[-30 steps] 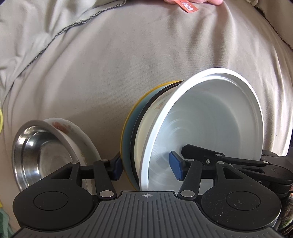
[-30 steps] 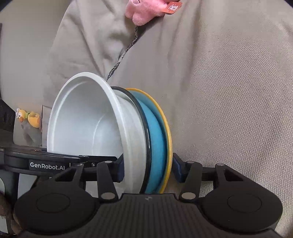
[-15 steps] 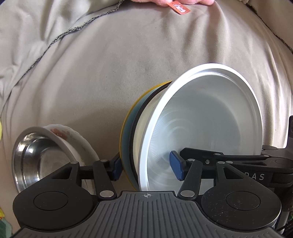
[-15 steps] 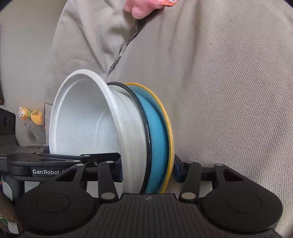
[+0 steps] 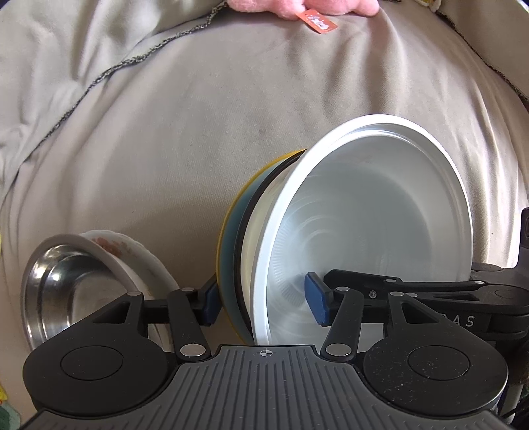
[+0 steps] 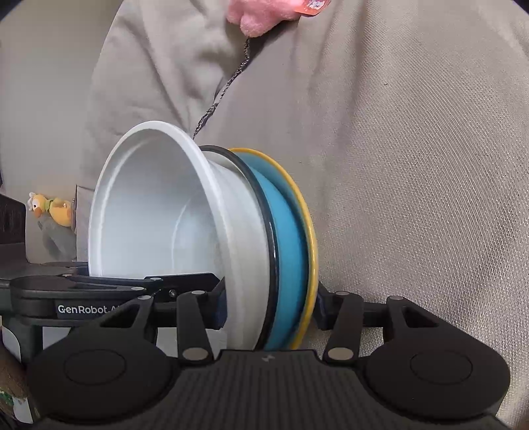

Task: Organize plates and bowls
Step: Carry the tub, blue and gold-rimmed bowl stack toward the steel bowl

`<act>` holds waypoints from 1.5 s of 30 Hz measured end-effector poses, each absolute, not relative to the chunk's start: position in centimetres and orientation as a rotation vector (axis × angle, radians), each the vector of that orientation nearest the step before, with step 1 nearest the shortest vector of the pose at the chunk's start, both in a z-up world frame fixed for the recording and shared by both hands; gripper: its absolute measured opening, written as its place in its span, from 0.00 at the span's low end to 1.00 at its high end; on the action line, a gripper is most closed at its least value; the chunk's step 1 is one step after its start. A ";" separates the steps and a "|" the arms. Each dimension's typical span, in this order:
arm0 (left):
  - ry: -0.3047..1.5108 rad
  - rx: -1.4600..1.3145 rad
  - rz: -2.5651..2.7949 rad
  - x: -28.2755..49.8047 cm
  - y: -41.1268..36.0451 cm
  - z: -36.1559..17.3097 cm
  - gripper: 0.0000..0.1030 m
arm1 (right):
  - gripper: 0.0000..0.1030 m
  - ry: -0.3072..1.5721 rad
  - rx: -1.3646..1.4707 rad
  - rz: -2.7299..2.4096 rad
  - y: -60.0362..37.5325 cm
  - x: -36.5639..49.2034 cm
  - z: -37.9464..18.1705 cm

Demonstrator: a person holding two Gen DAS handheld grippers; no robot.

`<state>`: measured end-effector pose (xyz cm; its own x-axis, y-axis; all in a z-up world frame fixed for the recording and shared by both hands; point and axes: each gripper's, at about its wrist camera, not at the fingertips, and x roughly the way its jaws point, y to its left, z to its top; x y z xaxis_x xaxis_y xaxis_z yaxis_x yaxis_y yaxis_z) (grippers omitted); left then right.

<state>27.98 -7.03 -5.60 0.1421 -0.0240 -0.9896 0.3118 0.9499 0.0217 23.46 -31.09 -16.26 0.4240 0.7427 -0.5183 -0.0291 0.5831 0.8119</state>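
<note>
A stack of nested dishes stands on edge between both grippers over a beige fabric surface (image 5: 185, 139). The stack is a white bowl (image 5: 370, 225), a white dish with a black rim (image 6: 264, 231) behind it, and a blue plate with a yellow rim (image 6: 291, 251) at the back. In the left wrist view the left gripper (image 5: 263, 302) has one blue pad against the yellow-rimmed back of the stack and the other inside the white bowl, so it is closed partway around the whole stack; the stack fills the view from 12 to 3 o'clock of the gripper. In the right wrist view the right gripper (image 6: 269, 309) clamps the same stack from the opposite side, one pad on the bowl's inner wall, the other behind the yellow rim, about a third open. Each view shows the other gripper's black finger reaching into the bowl. At 9 o'clock in the left view a steel bowl (image 5: 62, 287) sits in a white floral plate (image 5: 139, 254) on the fabric. A pink plush toy (image 6: 261, 15) with an orange tag lies at 12 o'clock, and a small yellow duck toy (image 6: 49, 208) sits at 9 o'clock in the right view.
</note>
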 end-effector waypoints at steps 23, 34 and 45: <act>1.313 0.206 -0.295 26.8 -5.3 -2.4 0.54 | 0.48 0.986 0.712 0.556 -29.7 23.0 -12.6; 1.204 0.123 -0.265 24.3 1.4 3.0 0.54 | 0.49 0.945 0.577 0.615 -24.4 22.2 -6.9; 1.192 -0.041 -0.147 21.2 13.0 2.9 0.54 | 0.49 1.034 0.435 0.736 -12.8 22.8 -4.9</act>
<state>21.18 13.04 2.89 0.3611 -0.1353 -0.9227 0.0922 0.9897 -0.1091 22.85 -12.82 -4.89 0.3089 0.7271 -0.6131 -0.3411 0.6865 0.6422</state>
